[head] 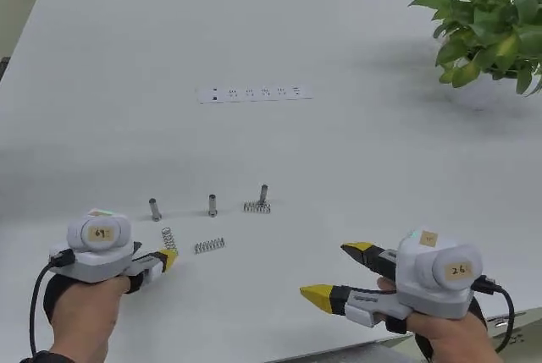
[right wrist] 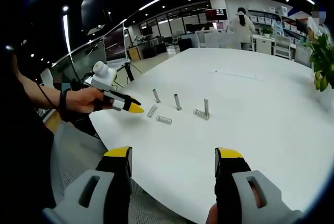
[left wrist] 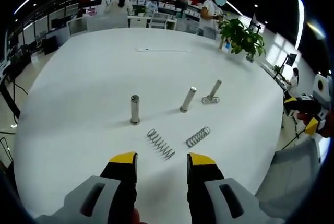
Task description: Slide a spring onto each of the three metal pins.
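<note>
— Fingers of your left gripper look close together in the head view and empty, their tips just beside the nearest spring. Your right gripper is spread wide, holds nothing, and sits well apart from the work.

— The three pins stand upright in a row on the desk, all bare. A second spring lies near the first. A third spring lies at the foot of the right-hand pin, beside it and not around it.

— In the left gripper view you have a modest gap between the fingers, with nothing in it. The nearest spring lies flat just ahead of that gap, and the left-hand pin stands beyond it.

— In the right gripper view your fingers are far apart near the desk's front edge, and the left gripper points at the springs from the side.

— So I'd judge you're at the first step, picking up a spring. None is on a pin yet.

— The next move, as I read it, is to lower the left gripper over the nearest spring and close lightly across its coils so it doesn't squash or skitter. Then lift it, turn it upright and line its open end over the left-hand pin.
</note>
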`<action>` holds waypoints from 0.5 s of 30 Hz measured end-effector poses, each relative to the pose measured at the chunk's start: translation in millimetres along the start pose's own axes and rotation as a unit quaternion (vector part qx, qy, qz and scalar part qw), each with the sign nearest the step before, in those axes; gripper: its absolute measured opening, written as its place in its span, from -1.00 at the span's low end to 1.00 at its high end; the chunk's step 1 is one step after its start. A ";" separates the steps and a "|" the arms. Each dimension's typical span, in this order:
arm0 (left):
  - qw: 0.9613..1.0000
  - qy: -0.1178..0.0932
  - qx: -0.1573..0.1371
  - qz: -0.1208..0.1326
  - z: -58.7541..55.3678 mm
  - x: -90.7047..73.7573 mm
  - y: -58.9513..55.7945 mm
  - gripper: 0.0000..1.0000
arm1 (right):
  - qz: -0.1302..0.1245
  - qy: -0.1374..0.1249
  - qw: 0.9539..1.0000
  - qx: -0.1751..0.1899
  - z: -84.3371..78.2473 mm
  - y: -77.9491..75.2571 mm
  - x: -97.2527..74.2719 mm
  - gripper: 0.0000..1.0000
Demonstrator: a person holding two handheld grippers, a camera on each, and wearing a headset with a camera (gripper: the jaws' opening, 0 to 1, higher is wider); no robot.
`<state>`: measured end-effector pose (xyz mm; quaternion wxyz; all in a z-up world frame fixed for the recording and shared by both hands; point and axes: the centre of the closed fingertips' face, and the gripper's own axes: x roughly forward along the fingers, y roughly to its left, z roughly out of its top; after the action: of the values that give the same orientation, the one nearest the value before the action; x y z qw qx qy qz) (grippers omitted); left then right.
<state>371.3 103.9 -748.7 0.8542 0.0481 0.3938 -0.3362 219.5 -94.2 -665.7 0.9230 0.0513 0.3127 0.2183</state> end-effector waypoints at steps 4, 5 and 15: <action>1.000 0.005 0.003 -0.002 -0.2 3.7 -1.0 -0.37 | 0.001 0.001 1.000 -0.001 -0.1 0.2 0.5 0.26; 1.000 0.005 0.003 -0.003 -0.1 4.7 -1.1 -0.37 | 0.001 0.001 1.000 -0.001 0.2 0.1 0.6 0.26; 1.000 0.014 0.008 -0.006 -0.3 22.7 1.7 -0.42 | 0.002 0.002 1.000 -0.001 2.6 -0.3 0.8 0.26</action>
<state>382.8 93.1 -765.2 0.8460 0.0572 0.4037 -0.3435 221.7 -94.1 -664.1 0.9221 0.0503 0.3141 0.2204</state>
